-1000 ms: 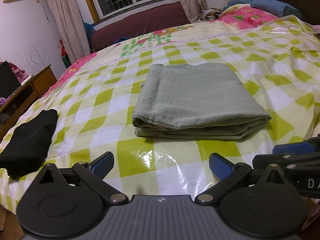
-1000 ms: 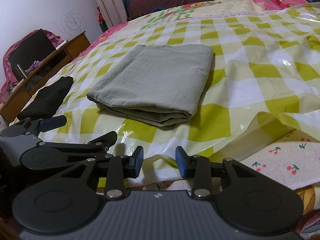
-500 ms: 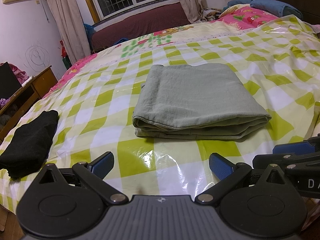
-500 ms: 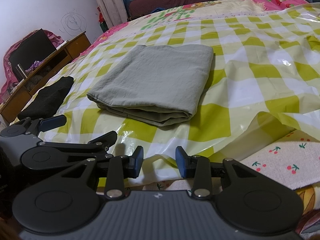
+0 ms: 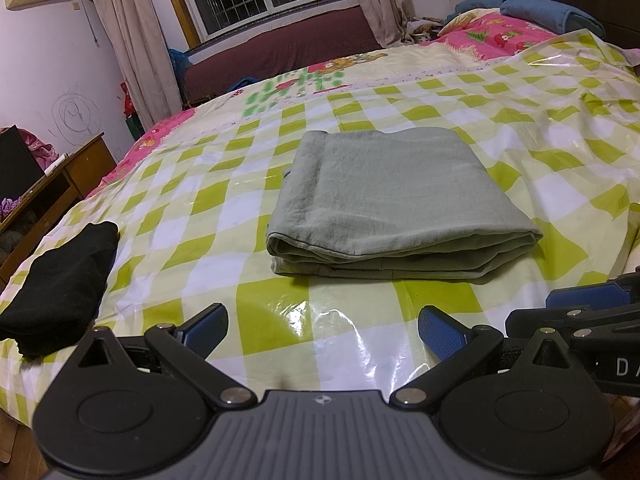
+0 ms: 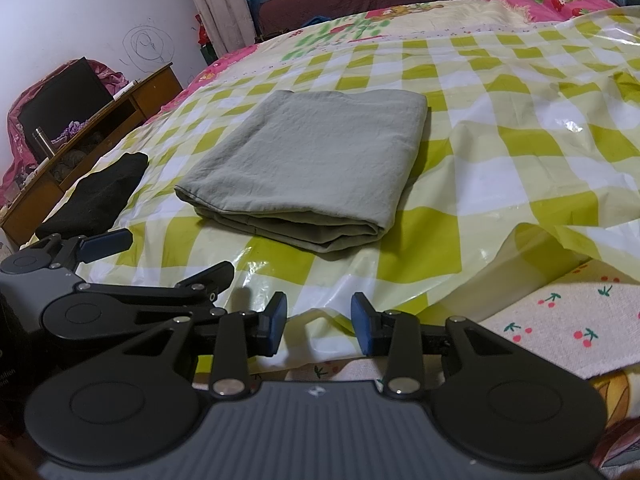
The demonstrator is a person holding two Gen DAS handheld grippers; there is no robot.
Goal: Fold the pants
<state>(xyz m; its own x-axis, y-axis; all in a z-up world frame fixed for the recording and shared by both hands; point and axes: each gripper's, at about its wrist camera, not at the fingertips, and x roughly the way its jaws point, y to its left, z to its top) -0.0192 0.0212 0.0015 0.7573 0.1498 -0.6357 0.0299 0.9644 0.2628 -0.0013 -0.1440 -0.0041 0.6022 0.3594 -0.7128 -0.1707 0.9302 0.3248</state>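
Nothing has moved since the earlier frame — both claws hold position at the bed's near edge. Pants (image 5: 396, 204), grey-green and folded into a flat rectangle, lie mid-bed on the checkered plastic sheet (image 5: 192, 216). Left claw (image 5: 322, 326) — spread wide, empty. Right claw (image 6: 319, 320) — partly parted, grasping nothing.

The pants (image 5: 392, 200) were matt, creased cloth. The sheet (image 5: 240, 208) was glossy plastic. The desk (image 6: 152, 88) looked wooden.
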